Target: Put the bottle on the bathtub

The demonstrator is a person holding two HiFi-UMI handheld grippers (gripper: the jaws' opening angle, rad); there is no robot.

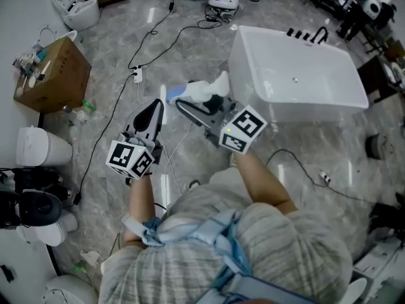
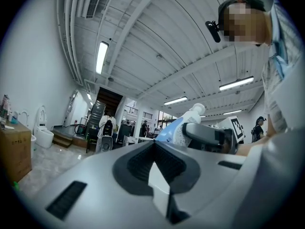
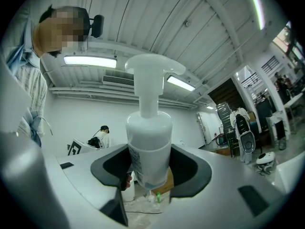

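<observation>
A white pump bottle (image 1: 201,91) with a blue label is held above the marble floor, left of the white bathtub (image 1: 347,81). My right gripper (image 1: 193,106) is shut on the bottle's body. In the right gripper view the bottle (image 3: 148,147) stands between the dark pads (image 3: 188,168), pump head up. My left gripper (image 1: 154,114) hangs just left of the bottle, jaws shut with nothing in them. In the left gripper view the pads (image 2: 138,163) meet, and the bottle (image 2: 180,127) shows beyond them in the right gripper (image 2: 209,136).
A black faucet (image 1: 310,35) sits on the tub's far rim. Cables (image 1: 152,37) and a power strip (image 1: 137,76) run over the floor. A cardboard box (image 1: 54,75), a toilet (image 1: 79,11) and a white bin (image 1: 41,147) stand at the left.
</observation>
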